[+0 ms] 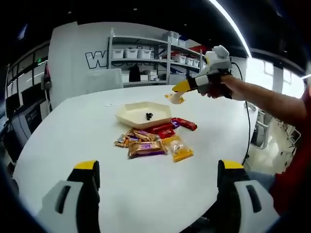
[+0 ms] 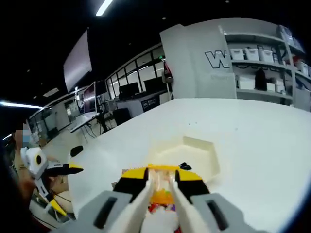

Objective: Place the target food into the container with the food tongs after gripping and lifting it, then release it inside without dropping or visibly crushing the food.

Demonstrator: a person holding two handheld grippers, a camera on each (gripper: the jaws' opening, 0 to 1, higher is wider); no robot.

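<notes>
In the left gripper view, the left gripper (image 1: 158,182) rises from the bottom of the frame with its two yellow-tipped jaws spread wide apart and nothing between them, above the bare near part of the white table (image 1: 73,136). At the centre of the frame lies a heap of wrapped snacks (image 1: 154,140), red, brown, purple and yellow packets touching one another, and just behind the heap stands the cream hexagonal container (image 1: 144,113), with a small dark item lying on its floor. In the upper right of that frame a person's hand holds the right gripper (image 1: 187,86) above and to the right of the container, with a small yellow-orange packet (image 1: 175,98) hanging at its tip. In the right gripper view, the right gripper (image 2: 161,187) fills the lower centre; its jaws are drawn close together on a pair of pale food tongs (image 2: 158,204), whose arms run forward and pinch the packet (image 2: 161,195). The container (image 2: 194,153) sits just beyond the tips, right of centre, the dark item near its near rim. Whether the packet hangs over the container's rim or short of it cannot be told. White shelving (image 1: 146,56) with bins stands at the upper centre of the left gripper view.
</notes>
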